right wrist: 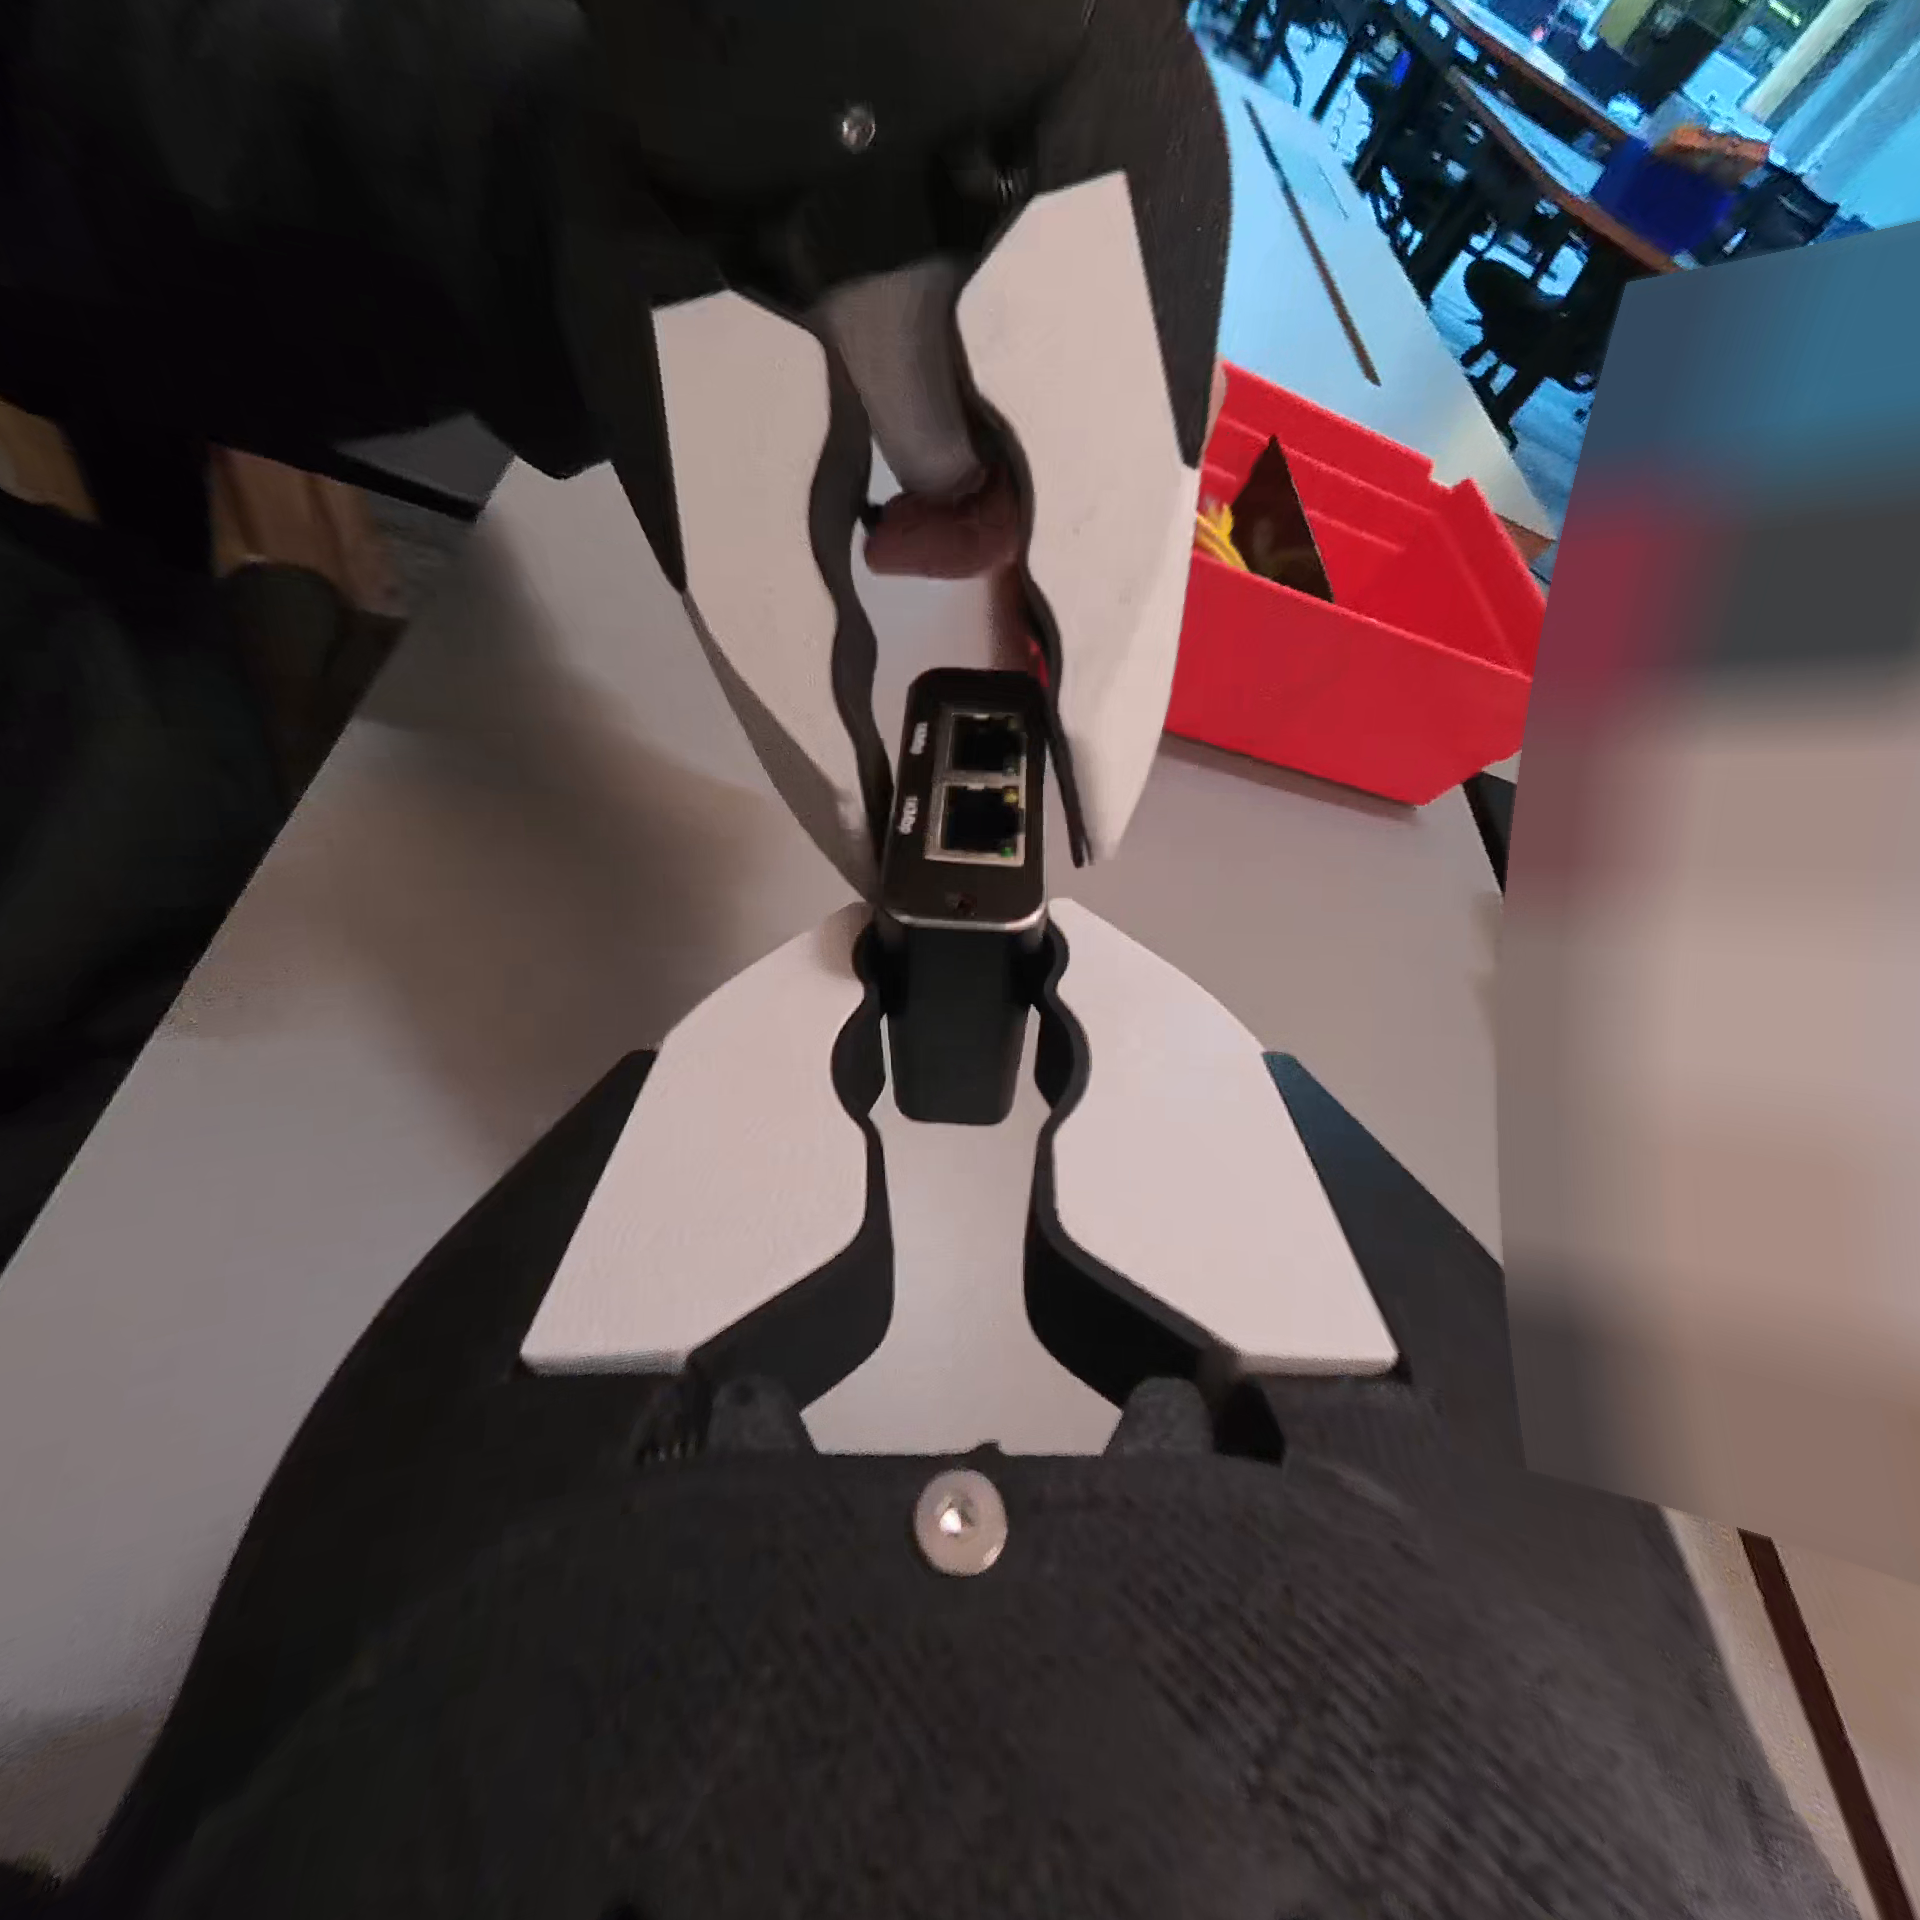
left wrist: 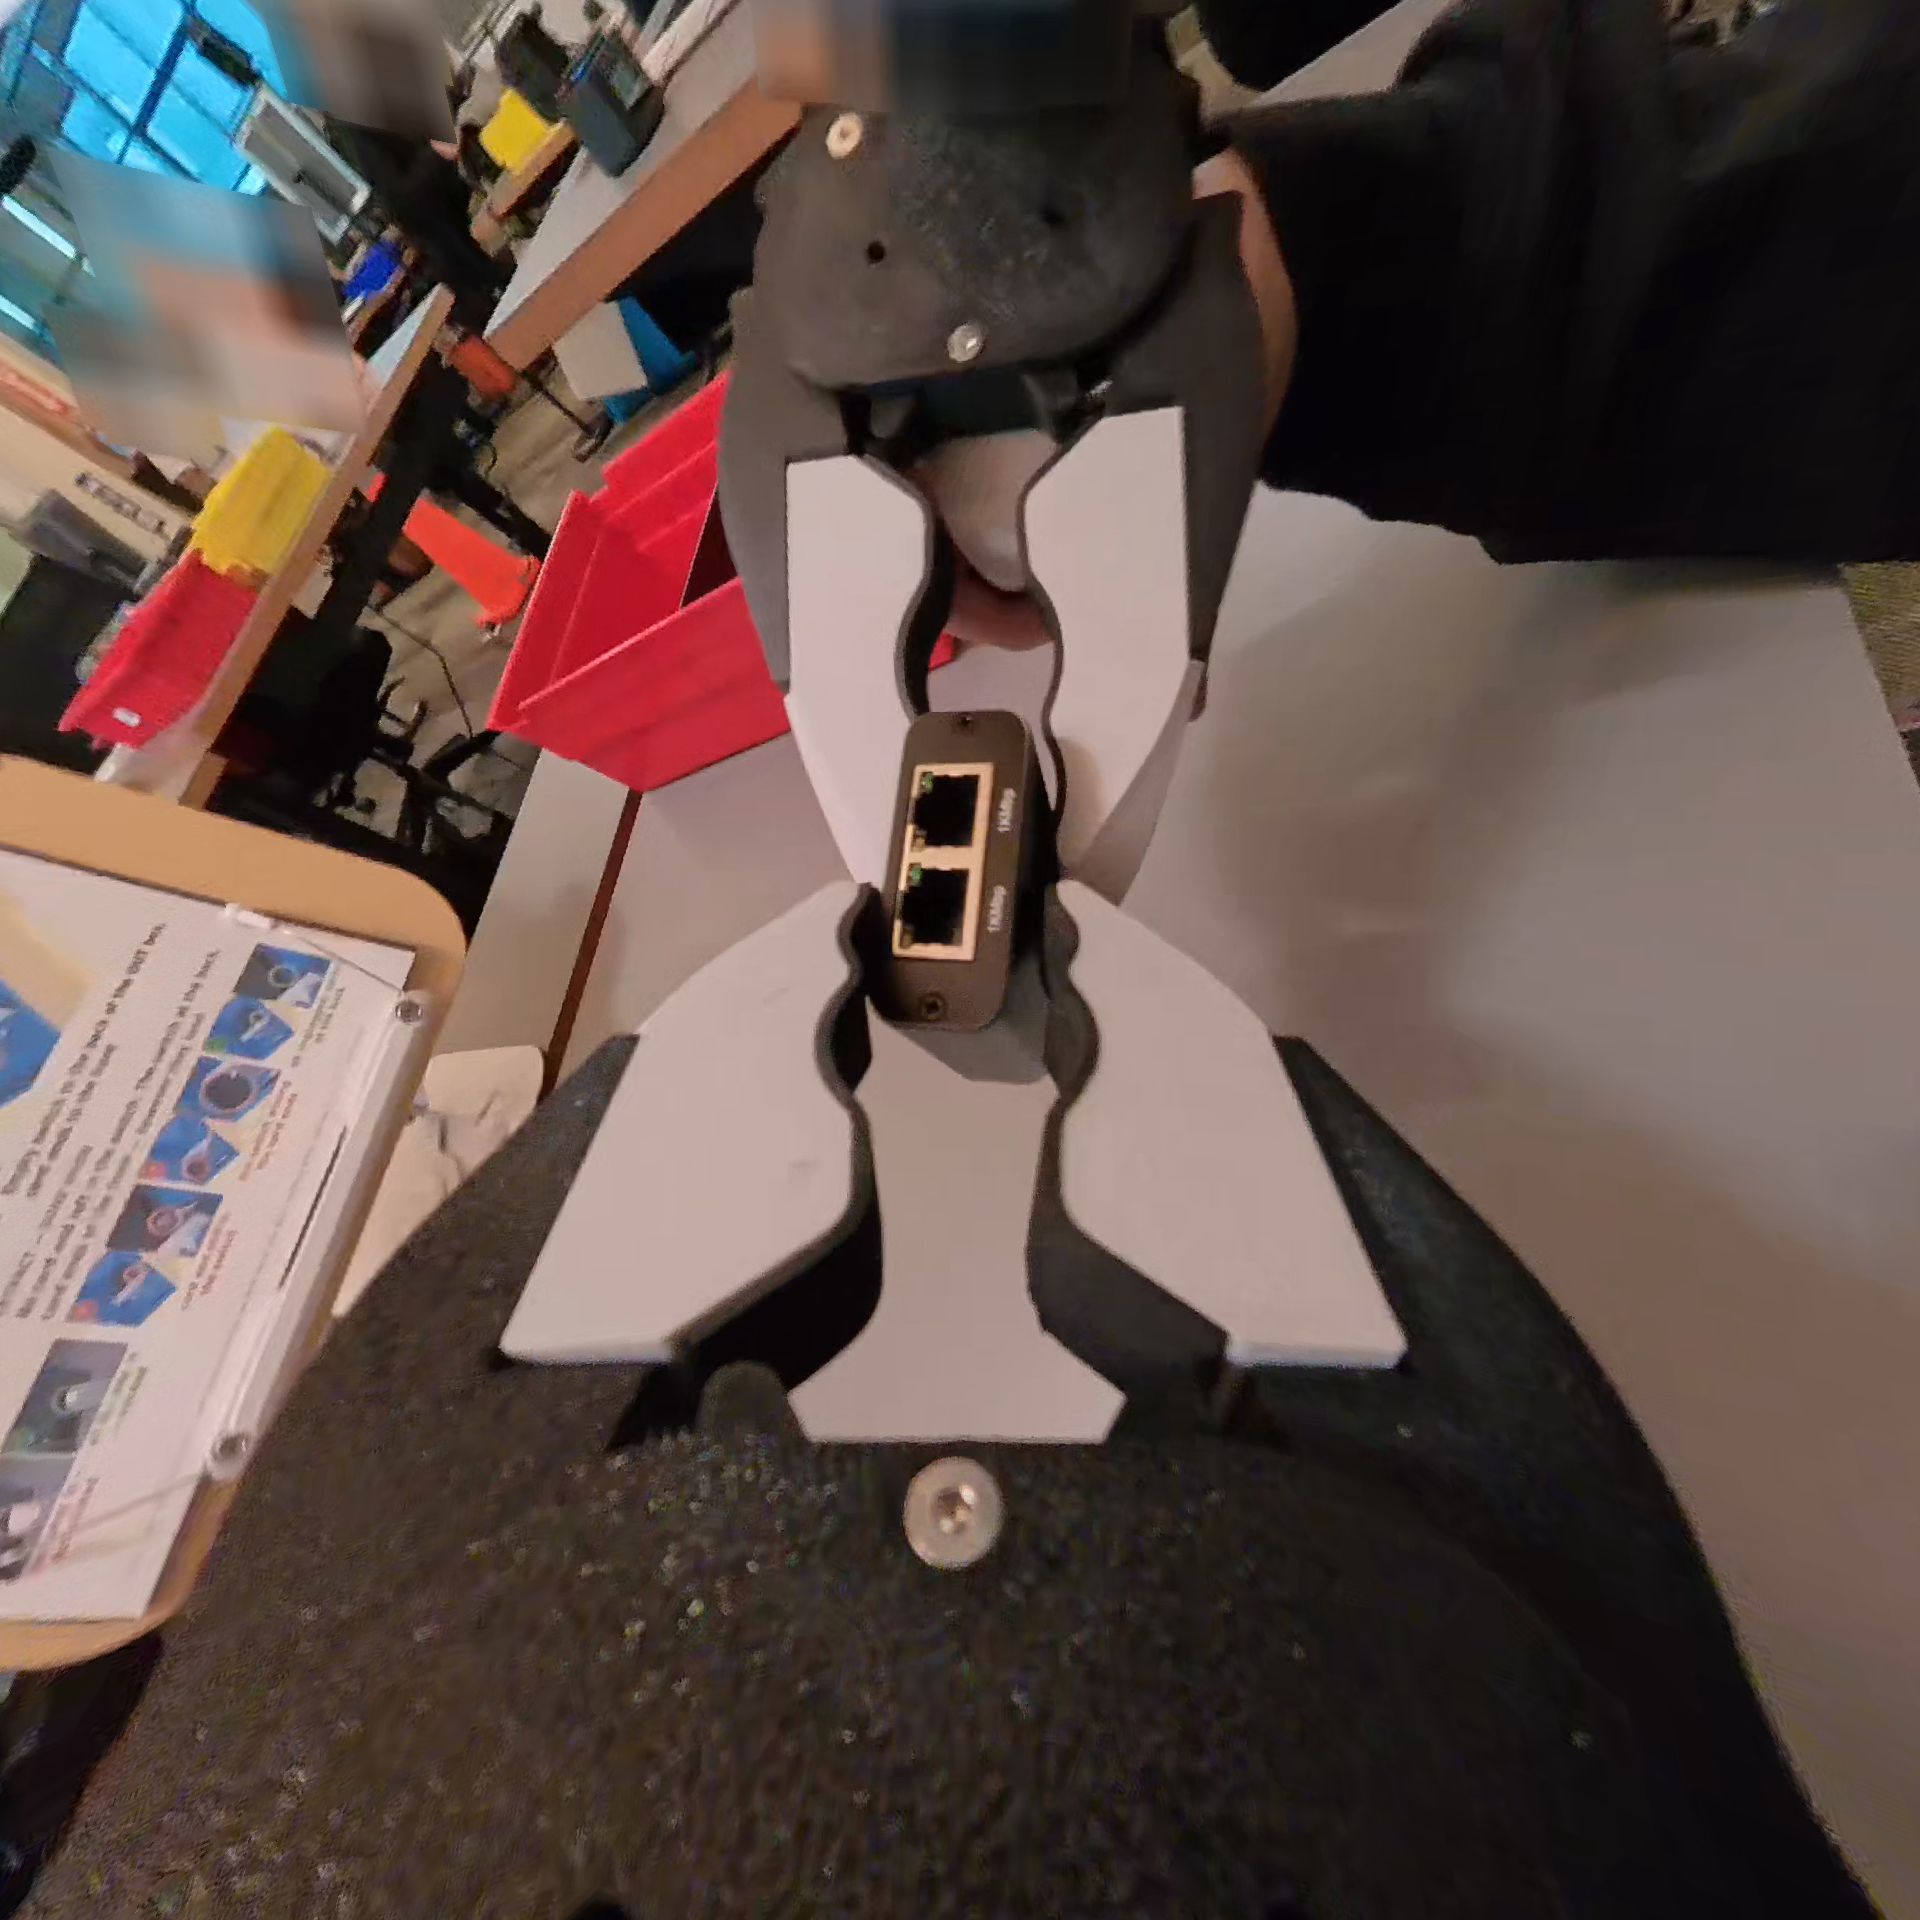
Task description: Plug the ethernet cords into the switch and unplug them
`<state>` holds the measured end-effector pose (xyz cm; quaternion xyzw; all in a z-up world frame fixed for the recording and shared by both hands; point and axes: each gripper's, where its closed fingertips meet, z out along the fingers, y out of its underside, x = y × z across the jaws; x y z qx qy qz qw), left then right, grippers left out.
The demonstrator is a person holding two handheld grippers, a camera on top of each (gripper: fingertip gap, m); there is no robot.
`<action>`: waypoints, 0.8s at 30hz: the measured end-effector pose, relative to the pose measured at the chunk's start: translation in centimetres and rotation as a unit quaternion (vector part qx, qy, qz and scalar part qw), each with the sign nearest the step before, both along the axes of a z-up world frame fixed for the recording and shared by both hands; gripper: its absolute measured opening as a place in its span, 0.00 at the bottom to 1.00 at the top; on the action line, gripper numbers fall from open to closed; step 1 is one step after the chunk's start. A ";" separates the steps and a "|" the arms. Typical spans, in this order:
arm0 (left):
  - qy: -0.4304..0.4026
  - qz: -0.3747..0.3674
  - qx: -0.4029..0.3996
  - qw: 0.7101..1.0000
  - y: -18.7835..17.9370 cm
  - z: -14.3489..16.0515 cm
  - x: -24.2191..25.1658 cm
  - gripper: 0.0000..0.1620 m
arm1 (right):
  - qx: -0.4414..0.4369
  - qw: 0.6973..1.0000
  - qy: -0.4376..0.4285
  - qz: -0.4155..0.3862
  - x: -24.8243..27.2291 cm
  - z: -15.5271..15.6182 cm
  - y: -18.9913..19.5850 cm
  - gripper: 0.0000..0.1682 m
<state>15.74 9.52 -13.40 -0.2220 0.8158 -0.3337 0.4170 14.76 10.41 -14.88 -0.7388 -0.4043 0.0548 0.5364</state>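
Observation:
A small black switch (left wrist: 951, 873) with two empty ethernet ports is held upright above the white table (left wrist: 1455, 935), port face up. My left gripper (left wrist: 961, 902) is shut on its body from the near side. My right gripper's white fingers (left wrist: 831, 623) come from the far side and flank the switch. In the right wrist view my right gripper (right wrist: 956, 920) is shut on the switch (right wrist: 966, 800) just below the port face. The left gripper's fingers (right wrist: 1081, 520) close in around its top. No cord is plugged in and none shows clearly.
A red bin (right wrist: 1351, 644) with yellow items inside stands on the table behind the switch; it also shows in the left wrist view (left wrist: 644, 665). A laminated picture sheet (left wrist: 187, 1195) on a wooden board lies at the left. Black sleeves (left wrist: 1558, 312) hold the grippers. Less than 4 cm separates the two grippers' tips.

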 end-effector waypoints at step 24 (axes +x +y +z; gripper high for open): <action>0.114 0.052 -0.782 0.611 4.1 3.3 1.8 0.15 | 0.284 0.948 0.056 -0.133 2.9 5.1 3.2 0.37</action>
